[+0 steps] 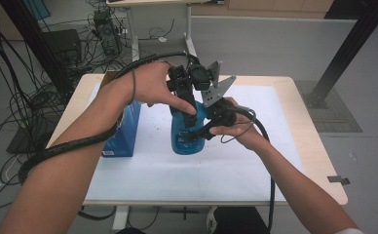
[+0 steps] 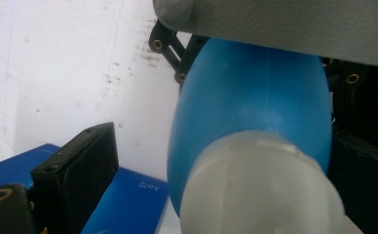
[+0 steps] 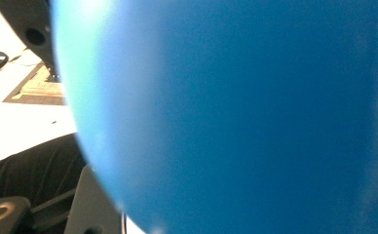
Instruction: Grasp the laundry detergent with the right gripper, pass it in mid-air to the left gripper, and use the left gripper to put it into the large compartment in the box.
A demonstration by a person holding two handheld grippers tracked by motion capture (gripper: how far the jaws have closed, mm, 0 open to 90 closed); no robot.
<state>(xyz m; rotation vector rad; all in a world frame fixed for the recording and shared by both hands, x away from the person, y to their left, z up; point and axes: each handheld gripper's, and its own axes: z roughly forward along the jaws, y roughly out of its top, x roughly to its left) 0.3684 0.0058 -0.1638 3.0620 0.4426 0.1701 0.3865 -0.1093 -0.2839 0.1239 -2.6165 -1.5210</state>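
A blue bottle (image 1: 187, 140) stands upright on the white mat (image 1: 226, 170) at the middle of the table. My right gripper (image 1: 197, 132) comes in from the right and is shut on the bottle's body; up close in the right gripper view the blue bottle (image 3: 226, 117) is a broad blur. My left gripper (image 1: 187, 110) hangs over the bottle's top, held from above by the left hand. In the left gripper view the bottle (image 2: 255, 97) and its white cap (image 2: 260, 190) sit between the jaws of my left gripper (image 2: 226, 146). The left jaw stands clear of the cap, so this gripper is open.
A blue box (image 1: 123, 131) lies on the mat just left of the bottle, close under the left forearm, and shows as the blue box (image 2: 123, 200) beneath the left jaw. The wooden table's edge (image 1: 318, 146) borders the mat. Cables and desk legs crowd the floor behind.
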